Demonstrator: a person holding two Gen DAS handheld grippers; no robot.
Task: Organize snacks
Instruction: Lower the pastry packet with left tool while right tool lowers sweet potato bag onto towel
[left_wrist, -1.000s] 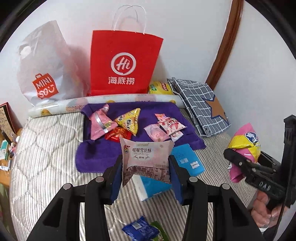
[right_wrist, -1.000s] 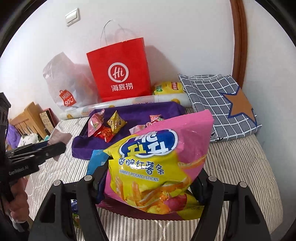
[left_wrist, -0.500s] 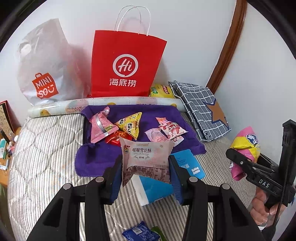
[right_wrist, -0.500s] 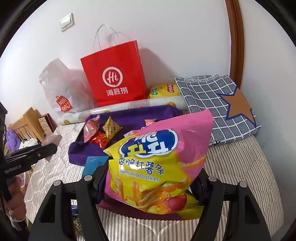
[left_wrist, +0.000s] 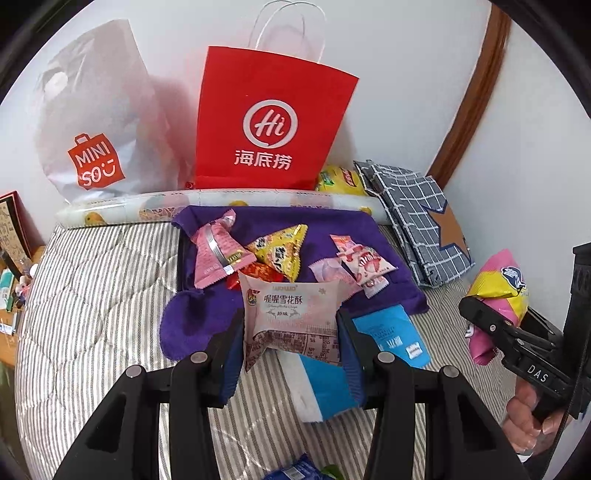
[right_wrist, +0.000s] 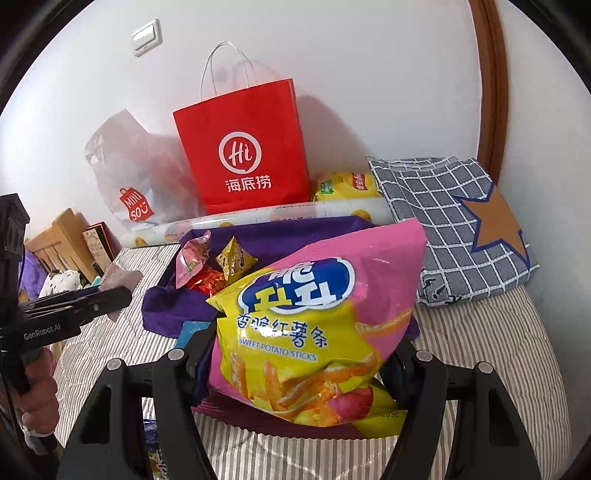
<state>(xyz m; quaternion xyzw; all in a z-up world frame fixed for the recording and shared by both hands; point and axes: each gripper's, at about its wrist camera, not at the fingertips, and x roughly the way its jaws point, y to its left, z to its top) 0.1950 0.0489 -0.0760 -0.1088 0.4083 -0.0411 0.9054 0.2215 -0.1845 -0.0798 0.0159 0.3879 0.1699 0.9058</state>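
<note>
Snacks in both claws: your left claw (left_wrist: 291, 328) clamps the pink nougat packet (left_wrist: 291, 314), your right claw (right_wrist: 299, 354) the sweet potato sticks bag (right_wrist: 317, 325), both above the bed (left_wrist: 92, 295), purple cloth (left_wrist: 332, 229) straight ahead, nearer the left.

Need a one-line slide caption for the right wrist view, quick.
Right gripper clamps a pink sweet potato sticks bag above the striped bed, facing the purple cloth of snacks.

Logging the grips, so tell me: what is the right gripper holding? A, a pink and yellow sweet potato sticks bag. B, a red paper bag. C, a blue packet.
A: the right gripper has its fingers closed on the sticks bag.
</note>
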